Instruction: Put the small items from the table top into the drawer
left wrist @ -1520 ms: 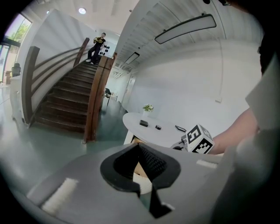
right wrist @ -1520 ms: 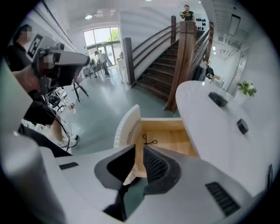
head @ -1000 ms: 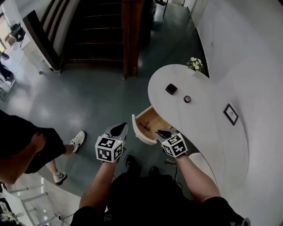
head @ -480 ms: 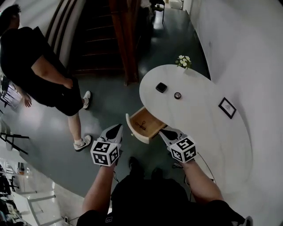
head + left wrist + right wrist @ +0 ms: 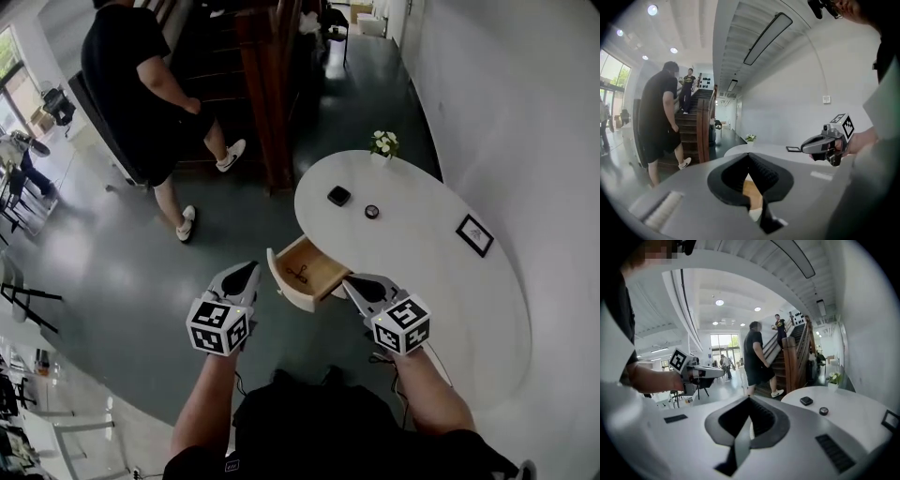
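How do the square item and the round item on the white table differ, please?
The square item is bigger than the round item, with corners where the other is a disc. The square item lies nearer the table's stair-side edge; the round item sits further in. Both are small, dark and lie apart.

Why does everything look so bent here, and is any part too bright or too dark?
Head view: the wide lens bows the white table and the wall into curves; the light is even. Left gripper view: the corners go black, and the window at far left is washed out. Right gripper view: same round dark border, and the ceiling lights glare.
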The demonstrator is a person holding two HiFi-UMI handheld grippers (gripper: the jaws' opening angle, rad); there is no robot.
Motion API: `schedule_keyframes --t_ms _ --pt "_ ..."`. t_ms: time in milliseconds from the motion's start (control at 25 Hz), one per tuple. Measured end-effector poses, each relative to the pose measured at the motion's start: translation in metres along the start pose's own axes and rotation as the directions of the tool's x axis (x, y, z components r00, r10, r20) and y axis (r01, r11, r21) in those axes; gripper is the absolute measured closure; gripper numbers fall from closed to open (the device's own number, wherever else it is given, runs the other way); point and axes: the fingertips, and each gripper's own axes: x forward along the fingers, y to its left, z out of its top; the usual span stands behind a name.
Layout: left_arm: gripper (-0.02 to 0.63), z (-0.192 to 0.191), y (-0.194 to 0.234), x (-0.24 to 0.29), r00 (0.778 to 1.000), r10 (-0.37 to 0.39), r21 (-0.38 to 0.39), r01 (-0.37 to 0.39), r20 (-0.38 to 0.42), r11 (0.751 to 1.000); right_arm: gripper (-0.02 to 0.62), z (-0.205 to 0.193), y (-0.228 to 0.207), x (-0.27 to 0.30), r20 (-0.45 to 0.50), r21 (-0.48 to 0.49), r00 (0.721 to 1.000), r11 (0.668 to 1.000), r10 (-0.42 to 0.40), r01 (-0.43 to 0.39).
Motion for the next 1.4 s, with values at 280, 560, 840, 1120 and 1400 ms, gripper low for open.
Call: schedule_keyframes --t_ms 280,560,840,1120,1400 --pt "0.595 0.024 0.006 -0.025 0.994 -0.109 0.054 0.107 0.029 0.993 0.583 0.044 0.026 0.015 0.071 0.0 0.997 1.0 -0.008 0.008" --pt "0.595 0.047 0.034 -0.055 0.984 -0.159 0.037 0.157 0.079 0.987 0.583 0.094 0.052 0.034 0.147 -0.031 0.989 0.999 -0.027 0.032" --pt "0.595 0.065 0.059 -0.064 0.982 -0.021 -0.046 0.03 0.188 0.999 0.584 0.108 0.063 0.04 0.173 -0.055 0.984 0.998 -0.031 0.042" --pt "0.595 0.048 0.063 -0.049 0.989 0.018 -0.047 -0.012 0.146 0.999 0.584 0.102 0.048 0.036 0.187 -0.039 0.98 0.996 -0.072 0.08" --pt "0.595 0.043 0.064 -0.045 0.99 0.04 -0.056 -0.032 0.138 0.998 0.584 0.1 0.041 0.035 0.199 -0.032 0.977 0.995 -0.082 0.09"
